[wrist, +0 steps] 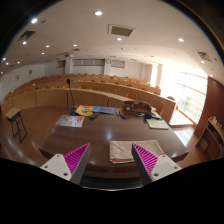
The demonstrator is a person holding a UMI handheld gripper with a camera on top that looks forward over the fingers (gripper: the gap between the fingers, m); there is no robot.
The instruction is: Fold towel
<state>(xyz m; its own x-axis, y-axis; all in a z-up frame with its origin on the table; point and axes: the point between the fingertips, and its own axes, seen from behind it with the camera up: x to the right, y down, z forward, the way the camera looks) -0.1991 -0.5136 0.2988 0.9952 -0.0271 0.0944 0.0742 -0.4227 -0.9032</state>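
Gripper view looks down a long dark table (100,132) in a lecture hall. A pale, striped towel (124,150), folded flat into a rectangle, lies at the table's near edge, between and just beyond the fingers. The gripper (111,160) stands wide open above the near edge, its magenta pads (77,158) facing each other and holding nothing. Farther along the table, a light sheet-like item (70,121) lies toward the left edge, a blue and yellow object (95,110) sits near the far end, a dark bag-like object (137,108) sits near the far right corner, and a white sheet (158,124) lies at the right edge. Curved wooden desk rows (60,92) rise beyond the table, and bright windows (188,88) line the right wall.
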